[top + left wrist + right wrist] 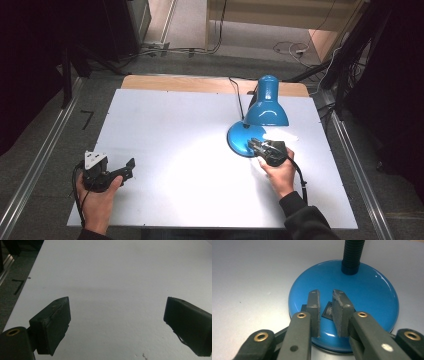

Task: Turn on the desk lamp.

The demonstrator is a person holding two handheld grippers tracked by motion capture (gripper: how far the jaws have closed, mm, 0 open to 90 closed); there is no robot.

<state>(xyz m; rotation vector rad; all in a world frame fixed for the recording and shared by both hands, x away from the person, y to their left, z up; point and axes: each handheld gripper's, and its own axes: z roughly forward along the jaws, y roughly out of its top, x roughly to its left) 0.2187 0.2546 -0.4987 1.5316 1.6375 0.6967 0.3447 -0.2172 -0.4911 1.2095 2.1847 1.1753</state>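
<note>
My right gripper (325, 315), jaws nearly together, hovers over the lamp (263, 107) switch (327, 311) between them. Pressing remains. The left gripper (116, 322) idles, jaws apart.

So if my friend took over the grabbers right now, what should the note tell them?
Left gripper: jaws wide open, holding nothing, low over the white table near its left front.
Right gripper: jaws nearly closed with a small gap, tips over the black switch on the round base of the blue lamp. Touching or not, cannot tell.
Lamp stands at the table's right, shade aimed down, bright patch beneath it.
Done: right gripper is at the switch.
Left: probably the switch press itself; go gently so the base doesn't slide.
</note>
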